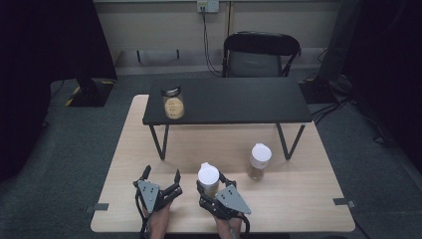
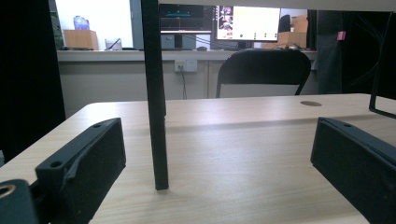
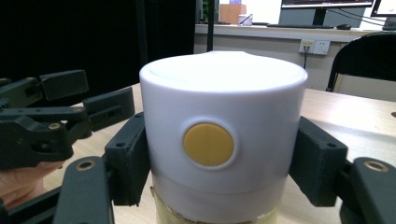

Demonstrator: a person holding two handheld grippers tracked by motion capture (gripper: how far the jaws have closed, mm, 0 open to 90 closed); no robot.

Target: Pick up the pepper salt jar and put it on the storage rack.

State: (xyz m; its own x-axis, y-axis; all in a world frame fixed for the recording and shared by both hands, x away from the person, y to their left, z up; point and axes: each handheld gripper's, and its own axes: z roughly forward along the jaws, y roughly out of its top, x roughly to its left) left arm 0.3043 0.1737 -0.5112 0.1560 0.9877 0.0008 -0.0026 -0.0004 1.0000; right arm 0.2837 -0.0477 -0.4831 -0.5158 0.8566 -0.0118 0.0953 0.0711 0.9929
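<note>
Wood table (image 1: 298, 199): R gripper (image 1: 215, 185) fingers clamp white-lid jar (image 1: 208, 180), contents hidden; L gripper (image 1: 160, 175) fingers wide, empty.

Three jars: two white-lidded jars (image 1: 208, 179) (image 1: 259, 161) on the wooden surface (image 1: 298, 199), one dark-lidded jar (image 1: 173, 102) on the black shelf (image 1: 234, 99). Two tools (image 1: 160, 175) (image 1: 211, 185). One chair (image 1: 260, 54).

Bystanders on and around the worktop

A second white-lidded jar (image 1: 259, 162) stands on the wooden worktop (image 1: 298, 194); a black-lidded jar (image 1: 173, 102) sits on the black raised shelf (image 1: 234, 99); a black chair (image 1: 260, 55) waits behind.
</note>
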